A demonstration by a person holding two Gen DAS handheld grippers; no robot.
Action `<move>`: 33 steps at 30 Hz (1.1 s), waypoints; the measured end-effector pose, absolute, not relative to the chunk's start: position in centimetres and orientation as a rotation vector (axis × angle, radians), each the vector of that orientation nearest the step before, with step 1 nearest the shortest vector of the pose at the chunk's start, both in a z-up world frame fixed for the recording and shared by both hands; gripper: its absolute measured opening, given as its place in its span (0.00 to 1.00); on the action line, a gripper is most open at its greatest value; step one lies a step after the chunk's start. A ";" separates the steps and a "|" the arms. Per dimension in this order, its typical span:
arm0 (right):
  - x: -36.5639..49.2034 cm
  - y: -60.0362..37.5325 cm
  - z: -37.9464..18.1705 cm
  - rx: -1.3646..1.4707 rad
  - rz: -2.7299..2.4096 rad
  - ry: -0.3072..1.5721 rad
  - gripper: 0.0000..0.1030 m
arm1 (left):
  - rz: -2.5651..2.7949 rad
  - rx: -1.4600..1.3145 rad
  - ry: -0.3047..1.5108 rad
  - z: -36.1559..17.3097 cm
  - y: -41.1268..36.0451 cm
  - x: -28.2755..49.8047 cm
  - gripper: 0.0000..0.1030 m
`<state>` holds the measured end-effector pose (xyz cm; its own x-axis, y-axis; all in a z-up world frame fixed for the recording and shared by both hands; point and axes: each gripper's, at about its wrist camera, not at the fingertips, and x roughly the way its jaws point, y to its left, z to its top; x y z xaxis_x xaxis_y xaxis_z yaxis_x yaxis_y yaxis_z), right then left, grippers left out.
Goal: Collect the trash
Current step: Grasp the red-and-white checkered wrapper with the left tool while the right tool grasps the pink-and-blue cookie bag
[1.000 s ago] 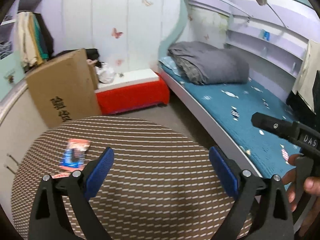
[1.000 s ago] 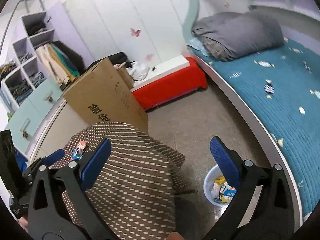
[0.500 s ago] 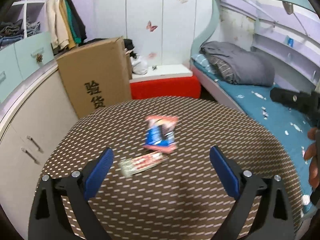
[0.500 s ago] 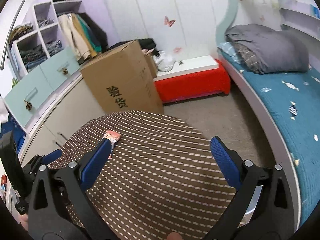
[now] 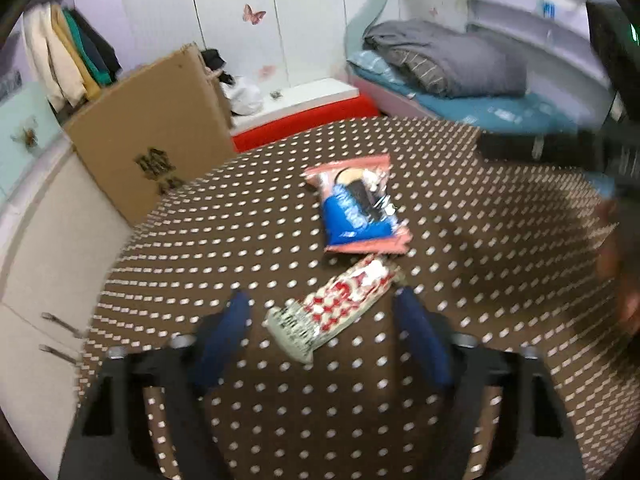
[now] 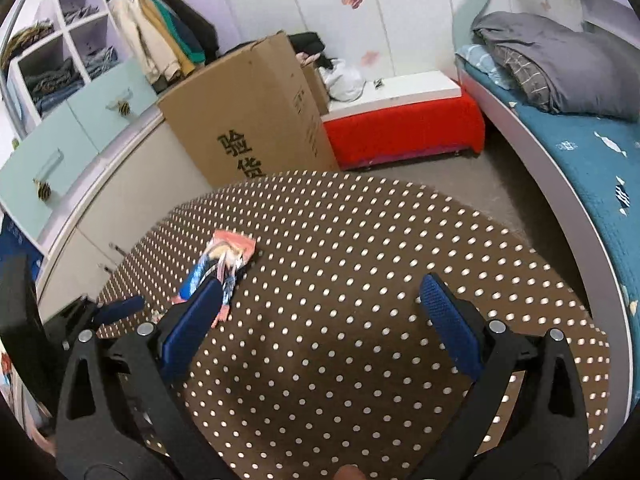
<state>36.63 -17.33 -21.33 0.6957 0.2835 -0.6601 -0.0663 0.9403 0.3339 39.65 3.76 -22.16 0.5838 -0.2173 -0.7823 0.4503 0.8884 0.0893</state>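
Two pieces of trash lie on the round brown worktop (image 5: 500, 280) with its white dots. One is a red-and-white wrapper (image 5: 340, 304), long and narrow, lying slantwise between the blue pads of the left tongs (image 5: 324, 312). The other is a pink packet with a blue and black print (image 5: 360, 208), just beyond the first and almost touching its far end. The print on both is too blurred to read.

The left tongs are closing, the wrapper between the pads, which do not yet press on it. The right tongs (image 6: 320, 304) stand wide apart over the bare cloth with nothing in them; in their view the pink packet lies beside the left pad (image 6: 196, 312).

One cardboard box (image 6: 256, 120) stands behind the worktop against the cabinets, with two large black Chinese characters, 验货, on its side. One red bench with a white top (image 6: 404, 120) sits by the wall. One folded grey quilt (image 6: 560, 64) rests on the blue bed (image 6: 580, 148).
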 end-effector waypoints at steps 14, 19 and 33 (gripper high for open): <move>39.3 -11.1 -20.5 0.168 0.234 0.859 0.94 | -0.282 0.080 0.854 -22.1 8.4 39.4 0.28; 41.7 -7.1 -22.1 0.127 0.274 0.927 0.94 | -0.249 0.059 0.843 -21.8 9.4 39.5 0.32; 40.3 -5.5 -22.3 0.021 0.297 0.865 0.42 | -0.335 0.053 0.891 -22.1 9.6 39.2 0.14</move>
